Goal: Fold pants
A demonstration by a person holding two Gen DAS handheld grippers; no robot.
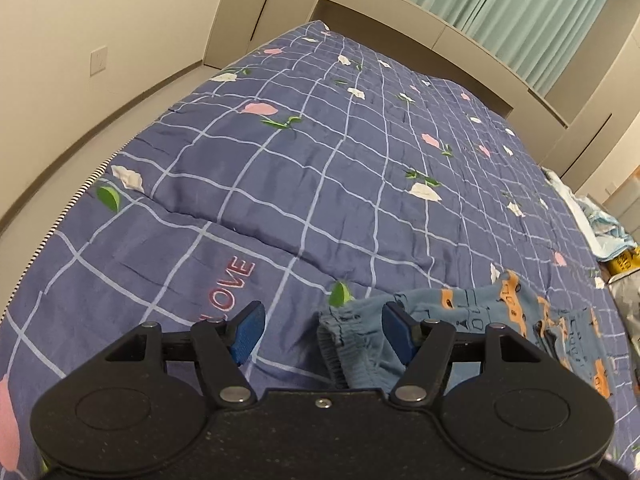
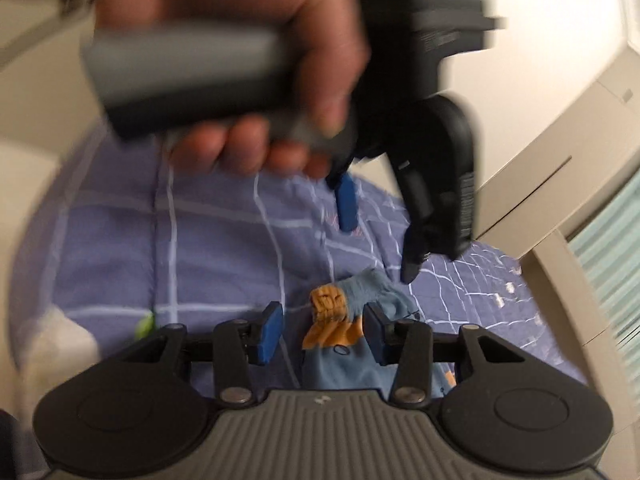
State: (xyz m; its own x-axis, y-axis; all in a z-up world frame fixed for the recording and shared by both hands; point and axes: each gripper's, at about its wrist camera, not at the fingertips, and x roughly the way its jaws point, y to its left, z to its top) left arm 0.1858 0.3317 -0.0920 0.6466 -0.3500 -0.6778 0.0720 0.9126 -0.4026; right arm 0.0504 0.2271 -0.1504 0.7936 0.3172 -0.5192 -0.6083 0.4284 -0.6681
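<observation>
Small light-blue pants with orange car prints lie bunched on the blue quilt, low and right in the left wrist view. My left gripper is open wide; the elastic waistband sits between its blue pads, against the right one. In the blurred right wrist view, my right gripper is open around an orange-and-blue fold of the pants. That fold rests by the right pad, with a gap to the left pad. A person's hand holds the left gripper just above, open.
The quilt has a white grid, flowers and the word LOVE. A beige headboard ledge and green curtains lie beyond. Crumpled pale cloth and a yellow packet sit at the bed's right edge. A wall socket is on the left.
</observation>
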